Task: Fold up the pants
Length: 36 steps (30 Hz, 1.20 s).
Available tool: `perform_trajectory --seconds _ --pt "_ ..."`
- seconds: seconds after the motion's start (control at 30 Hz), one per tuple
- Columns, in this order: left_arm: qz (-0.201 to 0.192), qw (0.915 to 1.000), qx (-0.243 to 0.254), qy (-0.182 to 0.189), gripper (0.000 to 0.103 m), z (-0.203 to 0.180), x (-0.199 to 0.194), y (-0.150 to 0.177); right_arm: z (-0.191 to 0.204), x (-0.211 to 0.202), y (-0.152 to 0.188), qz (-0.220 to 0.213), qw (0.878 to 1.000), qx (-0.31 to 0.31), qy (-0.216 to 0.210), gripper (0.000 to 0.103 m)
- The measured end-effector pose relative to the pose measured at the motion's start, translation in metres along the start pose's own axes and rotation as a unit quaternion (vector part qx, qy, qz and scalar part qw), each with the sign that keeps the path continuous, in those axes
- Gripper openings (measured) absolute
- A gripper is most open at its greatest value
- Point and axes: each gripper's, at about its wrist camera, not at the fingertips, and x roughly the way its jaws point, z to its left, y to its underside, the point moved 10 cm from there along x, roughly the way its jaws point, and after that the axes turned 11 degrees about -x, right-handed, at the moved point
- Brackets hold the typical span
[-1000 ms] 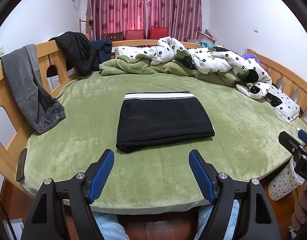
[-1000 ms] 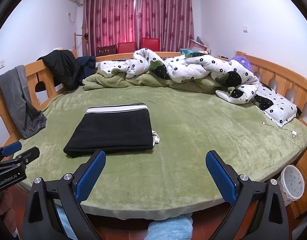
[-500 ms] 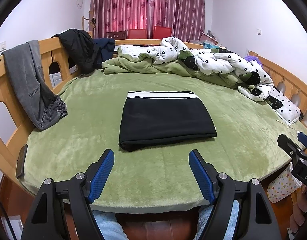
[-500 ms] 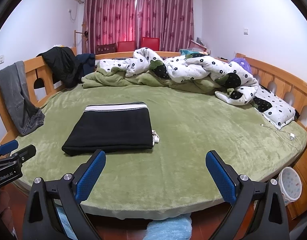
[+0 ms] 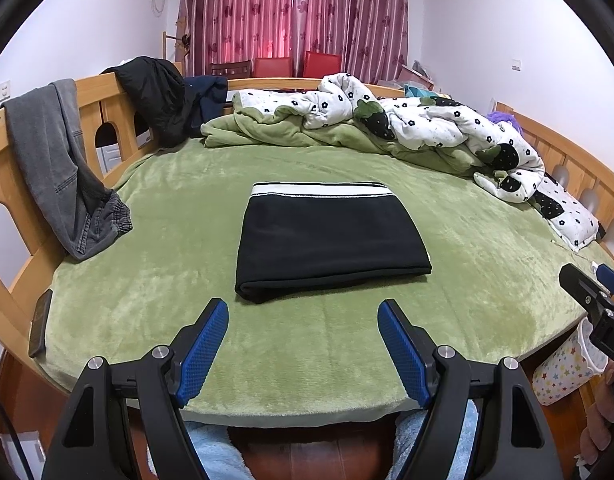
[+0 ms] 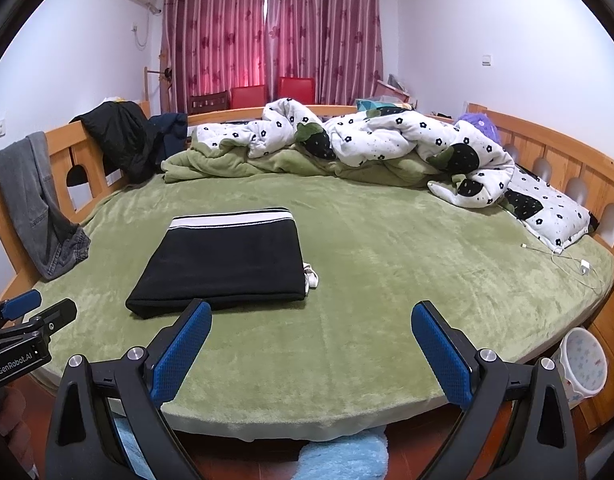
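Left wrist view: your left gripper [image 5: 303, 322] occupies the bottom centre of the frame, its blue-padded fingers [image 5: 205, 346] spread wide with nothing between them, held over the near edge of the green bed cover [image 5: 147, 280]. The black pants [image 5: 327, 244] lie in the middle of the frame as a flat folded rectangle, the white-striped waistband [image 5: 321, 189] along the far edge and the thick fold toward you. The pants rest on the cover just beyond your fingertips, not touching them. Grey jeans [image 5: 59, 168] hang over the wooden bed rail [image 5: 107, 92] at the left of the frame; a black jacket [image 5: 155, 96] drapes the rail at upper left. A crumpled white floral quilt [image 5: 427, 128] runs across the upper right. Your right gripper [image 5: 595, 300] enters at the right edge, above a star-patterned bin [image 5: 563, 372].

Right wrist view: your right gripper [image 6: 311, 324] fills the bottom of the frame, its jaws likewise spread apart and holding nothing. The folded pants [image 6: 227, 264] sit left of centre, just past the left blue pad, with a bit of white drawstring [image 6: 310, 276] showing at their right edge. A white charger and cable [image 6: 579, 266] lie on the cover at the right of the frame. Your left gripper [image 6: 27, 316] appears at the lower left edge.
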Motion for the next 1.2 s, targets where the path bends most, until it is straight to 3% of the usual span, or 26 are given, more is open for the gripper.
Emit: perform_trajectory --seconds 1.2 --pt "-0.007 1.0000 -0.002 0.004 0.077 -0.0051 -0.0074 -0.0053 0.0042 -0.0051 -0.0025 -0.003 1.000 -0.005 0.001 0.099"
